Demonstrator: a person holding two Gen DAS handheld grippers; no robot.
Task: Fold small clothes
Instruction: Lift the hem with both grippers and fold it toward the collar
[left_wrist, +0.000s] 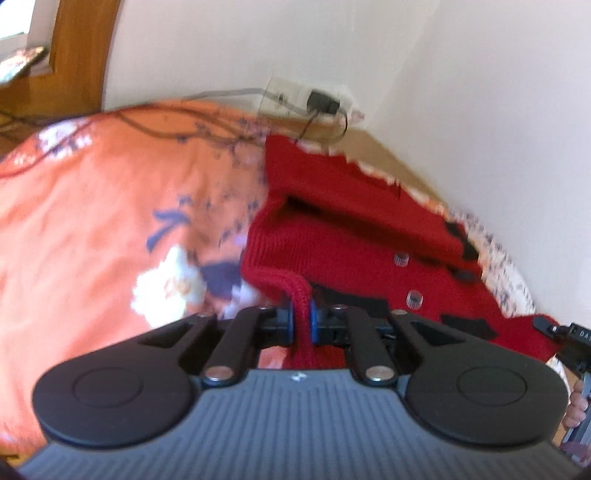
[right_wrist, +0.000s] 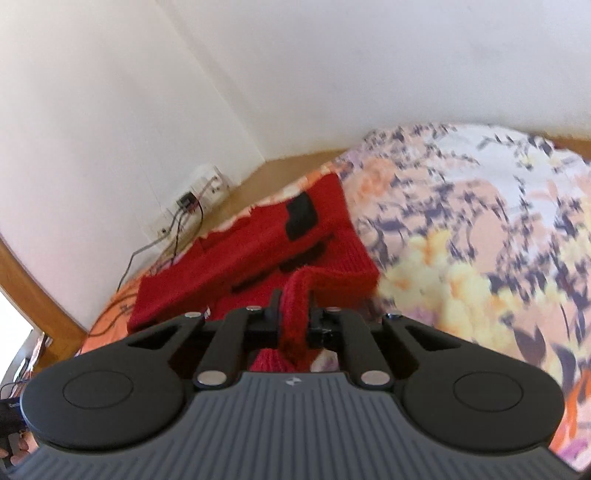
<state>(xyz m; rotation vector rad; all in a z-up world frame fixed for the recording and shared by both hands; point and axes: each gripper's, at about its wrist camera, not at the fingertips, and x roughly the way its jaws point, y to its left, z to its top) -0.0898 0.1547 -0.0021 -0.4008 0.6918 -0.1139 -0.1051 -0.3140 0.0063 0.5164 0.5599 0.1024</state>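
Note:
A small red knitted cardigan (left_wrist: 354, 240) with black patches and clear buttons lies on a floral bedspread (left_wrist: 110, 206). My left gripper (left_wrist: 303, 317) is shut on a ribbed edge of it, pinched between blue pads and lifted off the bed. In the right wrist view the same red cardigan (right_wrist: 258, 236) stretches away toward the wall, one sleeve folded across its body. My right gripper (right_wrist: 295, 314) is shut on another ribbed edge, which hangs down between its fingers. The right gripper's tip (left_wrist: 554, 328) shows at the left view's right edge.
White walls meet in a corner close behind the bed. A wall socket with a black plug (left_wrist: 323, 101) and trailing cables (right_wrist: 162, 240) sits by the cardigan's far end. A wooden door frame (left_wrist: 74, 51) stands at the left. The floral bedspread (right_wrist: 480, 240) extends to the right.

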